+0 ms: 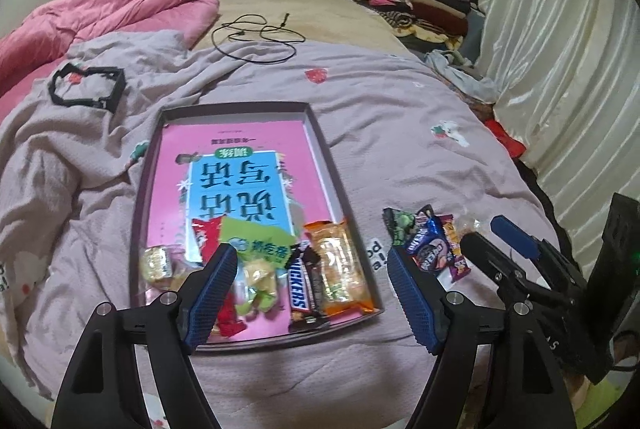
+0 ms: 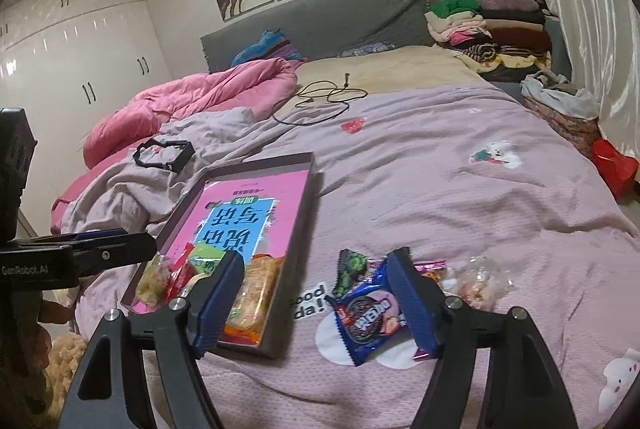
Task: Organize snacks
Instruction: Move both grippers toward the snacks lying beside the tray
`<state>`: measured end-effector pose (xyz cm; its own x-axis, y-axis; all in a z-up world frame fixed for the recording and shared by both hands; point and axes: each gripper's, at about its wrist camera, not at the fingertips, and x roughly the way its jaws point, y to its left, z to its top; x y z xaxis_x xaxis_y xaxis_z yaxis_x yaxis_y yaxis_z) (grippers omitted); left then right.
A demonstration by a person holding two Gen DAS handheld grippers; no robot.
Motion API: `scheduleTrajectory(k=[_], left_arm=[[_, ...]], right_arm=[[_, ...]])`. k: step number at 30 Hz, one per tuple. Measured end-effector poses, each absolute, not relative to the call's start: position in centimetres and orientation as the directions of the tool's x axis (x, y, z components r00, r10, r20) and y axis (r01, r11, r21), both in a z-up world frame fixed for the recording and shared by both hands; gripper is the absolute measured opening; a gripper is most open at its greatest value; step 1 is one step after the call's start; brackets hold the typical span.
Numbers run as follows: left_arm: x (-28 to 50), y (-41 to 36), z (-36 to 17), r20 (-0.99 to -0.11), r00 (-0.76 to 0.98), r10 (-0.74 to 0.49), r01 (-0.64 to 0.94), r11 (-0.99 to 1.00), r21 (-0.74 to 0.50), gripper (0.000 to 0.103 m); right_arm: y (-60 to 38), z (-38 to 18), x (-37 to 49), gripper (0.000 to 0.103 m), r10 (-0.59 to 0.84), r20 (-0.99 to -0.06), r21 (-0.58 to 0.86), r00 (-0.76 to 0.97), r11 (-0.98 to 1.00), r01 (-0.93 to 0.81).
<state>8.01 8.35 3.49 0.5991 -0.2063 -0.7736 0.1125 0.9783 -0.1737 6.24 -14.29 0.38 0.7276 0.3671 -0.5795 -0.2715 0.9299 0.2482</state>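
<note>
because the shallow grey cardboard tray (image 1: 320, 133) sits on a soft, rumpled lilac bedspread (image 1: 400, 117), a push from a descending gripper could tip it and spill the snickers bar (image 1: 301, 291) and orange wafer pack (image 1: 340, 269) already inside. the loose pile beside it could also scatter: the blue oreo packet (image 2: 366, 313) overlaps a dark green wrapper (image 2: 352, 265), so a grab may drag both. the left gripper (image 1: 312, 293) has its fingers wide apart over the tray's near end, holding nothing. the right gripper (image 2: 320, 303) likewise stands spread and empty, one finger hovering above the oreo packet.

one box (image 1: 320, 137), one book (image 1: 240, 181), two tongs (image 1: 312, 293)
</note>
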Motion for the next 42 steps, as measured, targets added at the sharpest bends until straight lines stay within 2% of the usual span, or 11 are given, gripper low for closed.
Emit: scheduleTrajectory(k=[17,33,42], left_arm=[[8.1,4.1,3.0,-0.786,0.576,-0.227,0.189,0.972,-0.142,0.078],[8.6,0.6,0.7,-0.824,0.529,-0.203,0.255,0.964,-0.074,0.078],[8.9,-1.7,-0.3,-0.832,0.513,-0.211,0.331,0.943,-0.035,0.078]], right_arm=[[-18.6,0.3,7.0,0.077,0.348,-0.568,0.308,0.746,0.93,-0.199],[-20.6,-0.9,7.7,0.078,0.279,-0.592,0.253,0.756,0.955,-0.154],[-22.1,-2.1,8.3,0.078,0.259,-0.622,0.271,0.739,0.957,-0.107]])
